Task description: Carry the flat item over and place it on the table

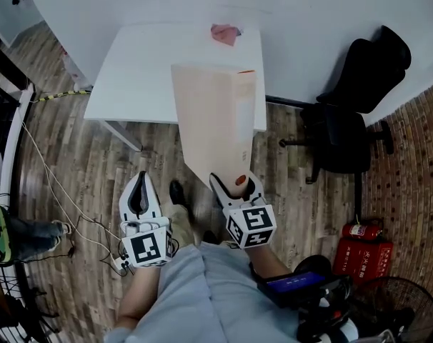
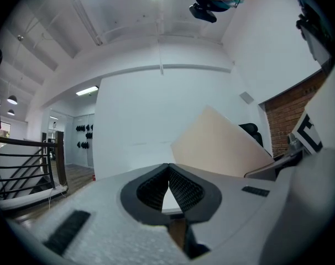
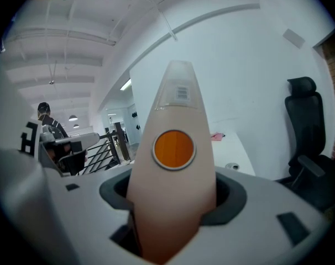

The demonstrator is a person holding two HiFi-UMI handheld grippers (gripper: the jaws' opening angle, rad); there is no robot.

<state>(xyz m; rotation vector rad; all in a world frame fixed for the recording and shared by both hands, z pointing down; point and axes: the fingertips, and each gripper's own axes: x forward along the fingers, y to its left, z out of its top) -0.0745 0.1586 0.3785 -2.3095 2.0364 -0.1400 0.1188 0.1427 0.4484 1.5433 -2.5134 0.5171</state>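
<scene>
The flat item is a beige file folder [image 1: 213, 120] with an orange disc [image 3: 173, 148] on its spine. My right gripper [image 1: 234, 181] is shut on its near end, and the folder sticks out ahead over the near edge of the white table [image 1: 145, 70]. In the right gripper view the folder [image 3: 176, 120] fills the middle between the jaws [image 3: 173, 203]. My left gripper [image 1: 139, 180] hovers over the wooden floor to the folder's left, shut with nothing in it. From the left gripper view [image 2: 168, 168] the folder [image 2: 223, 145] shows at the right.
A pink cloth [image 1: 225, 33] lies at the table's far edge. A black office chair [image 1: 345, 131] stands right of the table, with a fire extinguisher [image 1: 363, 231] and a red box [image 1: 363, 258] nearer. Cables [image 1: 59, 191] trail on the floor at left by a railing [image 1: 2, 98].
</scene>
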